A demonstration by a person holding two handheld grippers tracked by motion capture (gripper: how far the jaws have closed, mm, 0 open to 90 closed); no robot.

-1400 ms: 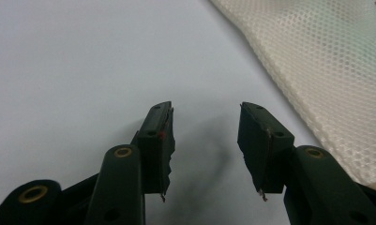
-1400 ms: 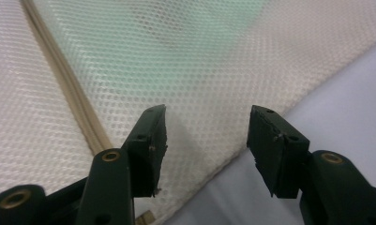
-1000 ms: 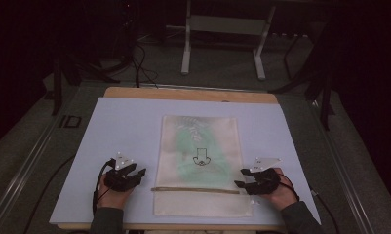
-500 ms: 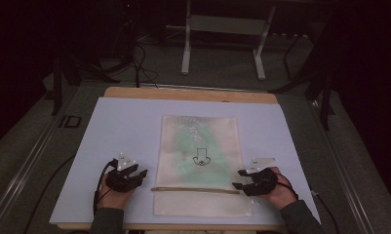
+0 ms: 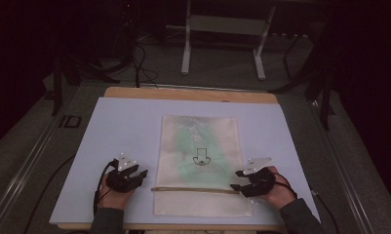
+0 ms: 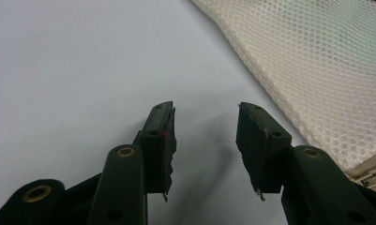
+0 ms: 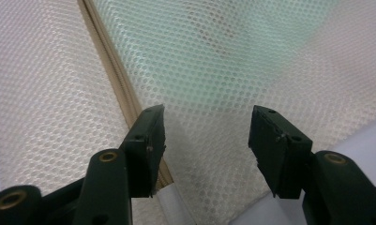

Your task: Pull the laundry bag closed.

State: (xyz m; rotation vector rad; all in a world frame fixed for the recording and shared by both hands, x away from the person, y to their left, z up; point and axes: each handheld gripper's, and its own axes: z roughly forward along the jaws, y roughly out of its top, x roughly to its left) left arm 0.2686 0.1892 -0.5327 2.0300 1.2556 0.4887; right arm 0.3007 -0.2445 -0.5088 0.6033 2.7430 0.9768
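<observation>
My right gripper (image 5: 239, 179) has been creeping in over the mesh laundry bag's (image 5: 199, 146) zipper (image 5: 193, 189), jaws spread; left gripper (image 5: 140, 174) is sitting released beside it.

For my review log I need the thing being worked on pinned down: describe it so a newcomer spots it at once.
Start at the pale blue table top. In its middle lies a flat cream mesh bag, with the left hand-held gripper and right hand-held gripper at its sides. It is the one netted thing there, with green fabric showing through, a small dark emblem and a tan zipper across its near end.
</observation>
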